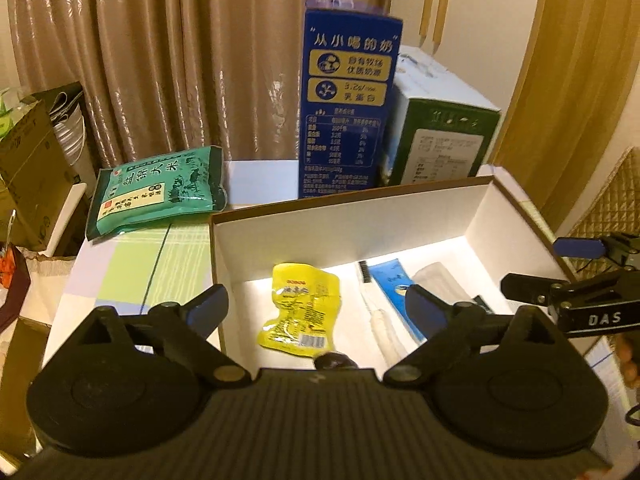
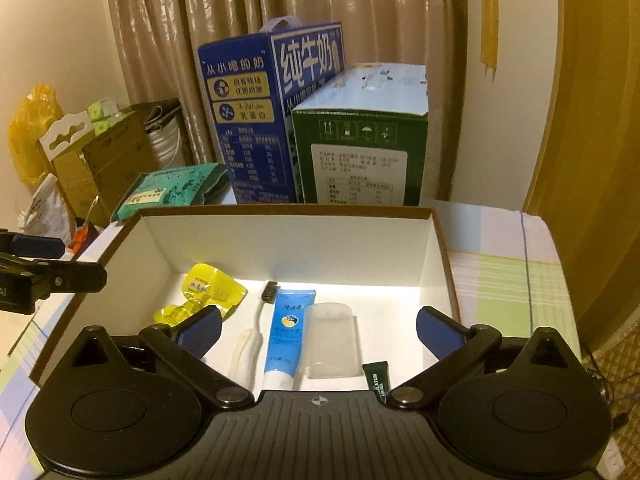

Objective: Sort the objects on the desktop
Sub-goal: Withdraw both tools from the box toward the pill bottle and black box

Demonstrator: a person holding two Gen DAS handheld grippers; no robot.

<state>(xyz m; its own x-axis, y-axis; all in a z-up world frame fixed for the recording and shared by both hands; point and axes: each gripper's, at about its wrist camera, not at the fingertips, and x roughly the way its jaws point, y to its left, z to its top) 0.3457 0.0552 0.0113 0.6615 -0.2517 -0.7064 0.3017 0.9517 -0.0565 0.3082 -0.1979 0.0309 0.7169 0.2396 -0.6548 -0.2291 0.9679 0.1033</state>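
— Nearest the lens: the left gripper (image 1: pixel 316 306) hangs over the near edge of the open white box (image 1: pixel 344 208), jaws spread wide and nothing between them. To its right the right gripper (image 2: pixel 318 330) is just as wide and just as empty.

— And the goods?

— All lying flat on the box floor. The yellow snack pouch (image 1: pixel 300 308) sits at the left end; beside it the toothbrush (image 2: pixel 256 328), then the blue toothpaste tube (image 2: pixel 286 334), a frosted clear case (image 2: pixel 330 338) and a small dark green tube (image 2: pixel 377 378) near the front wall. None of them is being touched.

— So what does the moment call for?

— By my reading the box load is down and both tools are free. Done well, each hand would lift clear of the brown rim before swinging sideways, so a fingertip doesn't hook the cardboard wall and drag the box. Jaws are best left apart for the next pick.

— What's left outside?

— A green rice bag (image 1: pixel 160 192) lies on the checked cloth (image 1: pixel 132 272) just beyond the box's left corner, soft and likely to sag, so a grip near its edge seems wise. Behind stand a tall blue milk carton (image 1: pixel 346 100) and a green carton (image 1: pixel 440 144), side by side against the curtain (image 1: pixel 160 40); whether they belong to the sorting I can't say.
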